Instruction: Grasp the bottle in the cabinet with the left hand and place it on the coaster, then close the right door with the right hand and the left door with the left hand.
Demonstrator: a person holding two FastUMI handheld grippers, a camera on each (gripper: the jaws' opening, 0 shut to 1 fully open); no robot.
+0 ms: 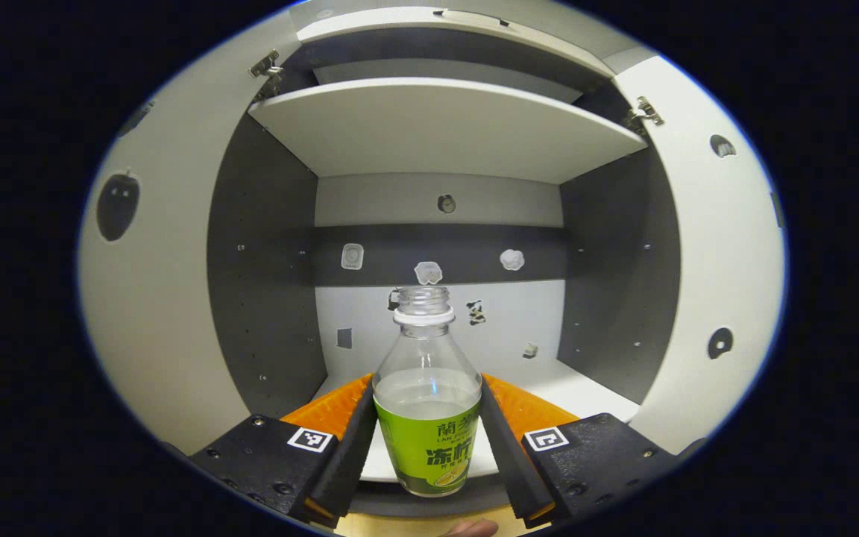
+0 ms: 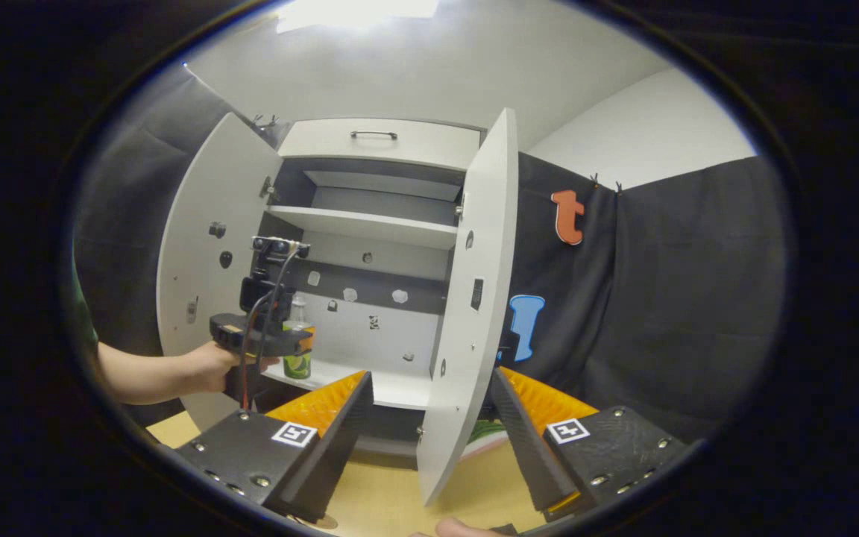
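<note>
The bottle (image 1: 427, 395) stands upright on the lower shelf (image 1: 571, 391) of the cabinet (image 1: 444, 134), near its front edge, cap off and partly full. The left claw (image 1: 427, 440) brackets it at label height, one finger on each side and apparently pressing the body, so I judge it gripped; taking it low on the wide body should keep an open bottle from tipping when it comes out.

Both doors stand wide open, which gives the hand (image 2: 209, 367) and left claw (image 2: 291, 339) a straight path to the shelf. In the right gripper view the right door (image 2: 467, 313) is seen nearly edge-on, just ahead of the right claw (image 2: 429, 406). That claw is open and holds nothing, waiting over the wooden surface (image 2: 392, 500) close to the door it must push shut. I cannot make out the coaster with any certainty.
</note>
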